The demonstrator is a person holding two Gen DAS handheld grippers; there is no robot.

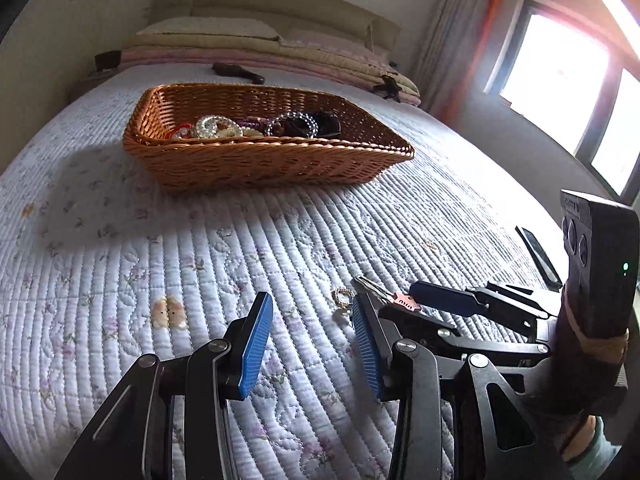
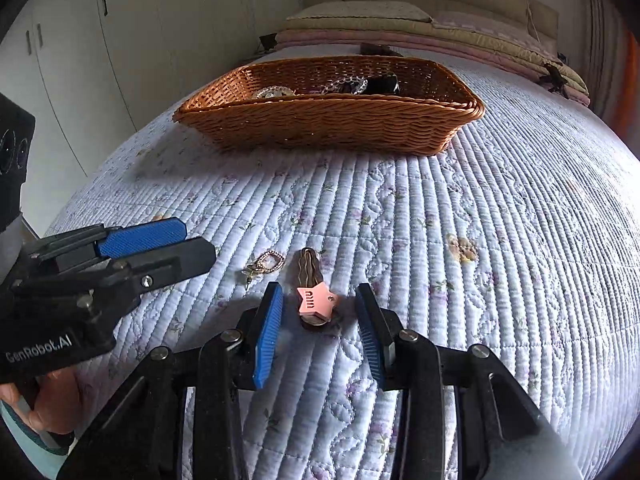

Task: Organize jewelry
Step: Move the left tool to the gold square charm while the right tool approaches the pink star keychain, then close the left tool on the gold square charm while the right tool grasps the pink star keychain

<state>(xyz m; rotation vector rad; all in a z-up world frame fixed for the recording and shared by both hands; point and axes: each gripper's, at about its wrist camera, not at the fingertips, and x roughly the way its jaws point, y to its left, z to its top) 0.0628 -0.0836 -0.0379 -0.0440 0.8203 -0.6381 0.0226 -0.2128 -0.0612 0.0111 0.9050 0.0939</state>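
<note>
A wicker basket (image 1: 264, 160) stands on the quilted bedspread (image 1: 200, 260), holding clear beaded bracelets (image 1: 212, 126), a dark beaded bracelet (image 1: 294, 122) and other jewelry heaped toward its left end. Nearer, a pink star hair clip (image 2: 316, 300) lies between the spread fingers of the right gripper (image 2: 320, 316). A small gold earring (image 2: 270, 262) lies just beside it. The left gripper (image 1: 310, 328) hovers with fingers apart, holding nothing.

Hair clip (image 2: 313, 292) right of earring (image 2: 269, 262), before basket (image 2: 328, 128).
</note>
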